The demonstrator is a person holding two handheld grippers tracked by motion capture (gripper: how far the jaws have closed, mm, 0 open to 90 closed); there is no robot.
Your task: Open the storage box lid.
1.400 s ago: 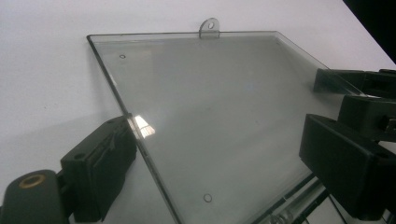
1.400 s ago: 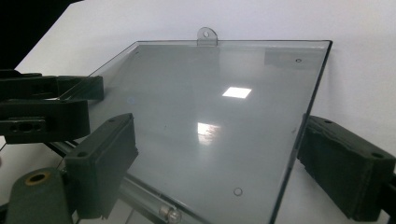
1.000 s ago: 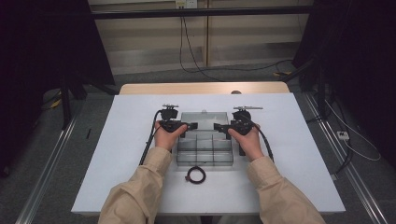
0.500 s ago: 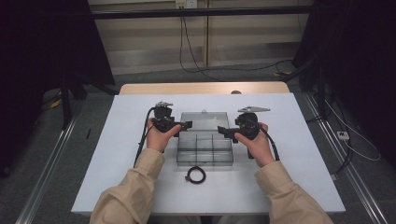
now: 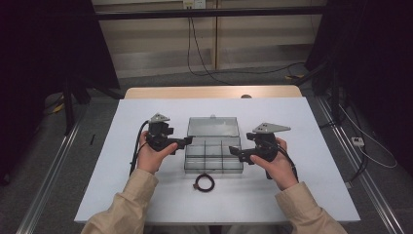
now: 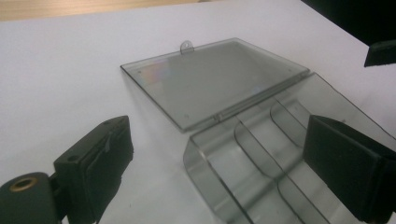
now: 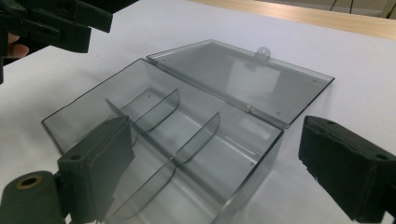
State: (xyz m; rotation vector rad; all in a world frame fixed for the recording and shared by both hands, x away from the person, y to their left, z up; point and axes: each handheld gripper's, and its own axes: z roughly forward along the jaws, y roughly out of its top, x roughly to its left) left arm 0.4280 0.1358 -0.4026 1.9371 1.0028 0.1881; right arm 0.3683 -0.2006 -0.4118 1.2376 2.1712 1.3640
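Observation:
A clear grey plastic box (image 5: 214, 160) with curved dividers lies mid-table, its lid (image 5: 213, 126) folded flat on the far side. My left gripper (image 5: 187, 141) sits at the box's left edge, jaws open and pointing right. My right gripper (image 5: 234, 152) is at the box's right edge, open and pointing left. In the left gripper view the box's near corner (image 6: 243, 154) lies between the wide-open jaws of the left gripper (image 6: 219, 175). In the right gripper view the box (image 7: 187, 140) lies beyond the open jaws of the right gripper (image 7: 219, 175). Neither holds anything.
A small black cable loop (image 5: 204, 183) lies just in front of the box. The white table (image 5: 316, 146) has bare room on both sides. The right gripper's tip (image 6: 380, 52) shows far off in the left gripper view, and the left gripper (image 7: 60, 23) in the right one.
Both grippers have drawn outward and back toward the person, from over the box's far part to its left and right edges. The box has stayed in place.

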